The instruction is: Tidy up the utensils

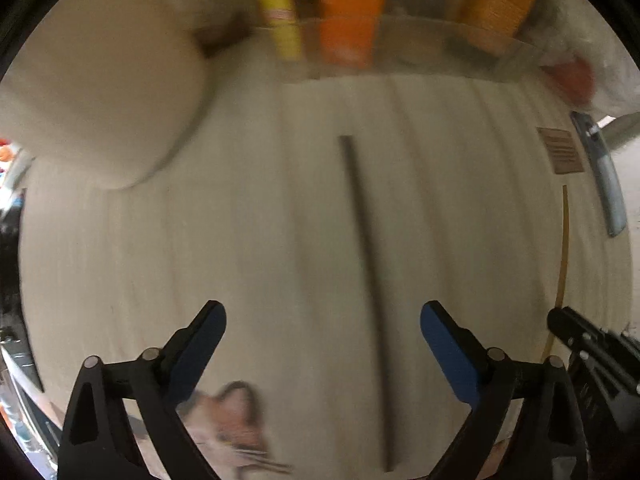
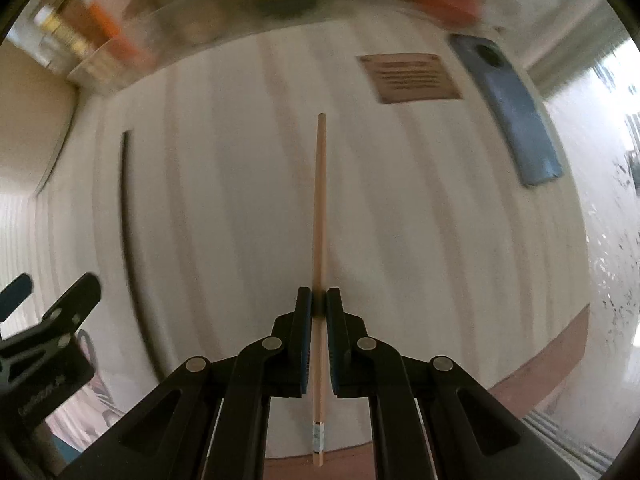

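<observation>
- The right gripper [image 2: 319, 304] points down at a pale striped table [image 2: 240, 200]; its jaws are pressed together on a light wooden chopstick [image 2: 320, 208], which passes between the blue pads
- That chopstick runs straight ahead from the jaws, its far end toward the back of the table; its near end, with a small pale band, sticks out behind the fingers
- A dark chopstick [image 2: 128, 216] lies flat on the table to the left of the held one, well apart from it and roughly parallel
- In the left wrist view the same dark chopstick [image 1: 366, 240] lies lengthwise on the table [image 1: 240, 240], passing between the fingers of the left gripper [image 1: 322, 320] but nearer the right-hand finger
- The left gripper's jaws stand wide apart, the blue pads [image 1: 448, 344] touching nothing
- The thin light chopstick [image 1: 564, 248] appears at the right of the left view as a curved line, with the right gripper's black body [image 1: 592, 356] at its lower end
- A clear container [image 2: 168, 28] at the back of the table holds orange and yellow packets, too blurred to read
- A brown printed label [image 2: 410, 77] lies on the table near the back right, just beside a blue phone [image 2: 516, 120] lying face down
- A large cream-coloured rounded object [image 1: 100, 92] sits at the left in the left view; what it is cannot be told
- A picture of a cat [image 1: 232, 420] shows at the near edge under the left gripper
</observation>
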`<state>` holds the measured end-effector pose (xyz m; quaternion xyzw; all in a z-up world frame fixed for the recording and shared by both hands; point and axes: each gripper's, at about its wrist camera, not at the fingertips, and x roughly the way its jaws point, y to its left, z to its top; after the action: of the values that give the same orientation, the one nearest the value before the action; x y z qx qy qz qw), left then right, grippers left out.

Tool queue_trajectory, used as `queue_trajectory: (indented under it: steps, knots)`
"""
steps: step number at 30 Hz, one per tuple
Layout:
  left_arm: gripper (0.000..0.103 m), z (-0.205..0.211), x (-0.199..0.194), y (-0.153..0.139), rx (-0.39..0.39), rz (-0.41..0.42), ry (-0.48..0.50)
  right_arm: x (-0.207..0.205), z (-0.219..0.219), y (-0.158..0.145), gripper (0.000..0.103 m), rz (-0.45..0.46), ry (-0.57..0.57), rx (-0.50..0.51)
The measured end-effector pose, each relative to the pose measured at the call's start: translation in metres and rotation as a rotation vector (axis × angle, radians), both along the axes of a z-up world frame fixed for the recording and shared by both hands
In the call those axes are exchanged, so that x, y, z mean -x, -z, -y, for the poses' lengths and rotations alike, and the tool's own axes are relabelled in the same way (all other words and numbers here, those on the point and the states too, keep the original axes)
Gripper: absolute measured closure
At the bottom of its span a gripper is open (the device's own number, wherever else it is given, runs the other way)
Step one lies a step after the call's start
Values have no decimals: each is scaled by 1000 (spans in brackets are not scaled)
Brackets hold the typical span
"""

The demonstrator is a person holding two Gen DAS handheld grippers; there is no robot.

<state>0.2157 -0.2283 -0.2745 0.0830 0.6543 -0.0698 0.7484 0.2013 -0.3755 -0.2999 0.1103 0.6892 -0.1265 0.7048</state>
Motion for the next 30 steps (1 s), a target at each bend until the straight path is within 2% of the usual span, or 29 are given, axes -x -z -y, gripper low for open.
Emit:
queue_trajectory:
  steps: [2,3,5,7,9,10,11,15,19,26,30]
  knots:
    - [28,14,0,5,-7,-10,17,3,15,-1,96,2,24,4]
    - [32,21,0,7,-15,-12,28,4,18,-2,96,3,34,5]
    - [47,28,2,11,-26,-8,44,6,30,-2,95,4,60,4]
    - [53,36,6,9,-26,15,50,7,41,-2,95,5,79,-1]
    - [72,39,8,6,0,21,62,8,47,-1,95,6,89,-2]
    - [89,42,10,6,3,22,64,8,49,-1,95,6,91,-3]
    - [98,45,12,5,-11,25,67,9,51,0,95,4,93,-4]
    - [99,38,16,2,-37,37,65,7,55,4,95,-2,85,-12]
    - [100,5,20,-4,-47,39,24,2,41,4,95,4,52,-28]
    - [100,-66,38,-24,-71,54,-81,-20,-21,-8,95,21,-53,-130]
    - [100,-115,52,-25,-80,37,-156,-37,-72,-10,95,13,-134,-169]
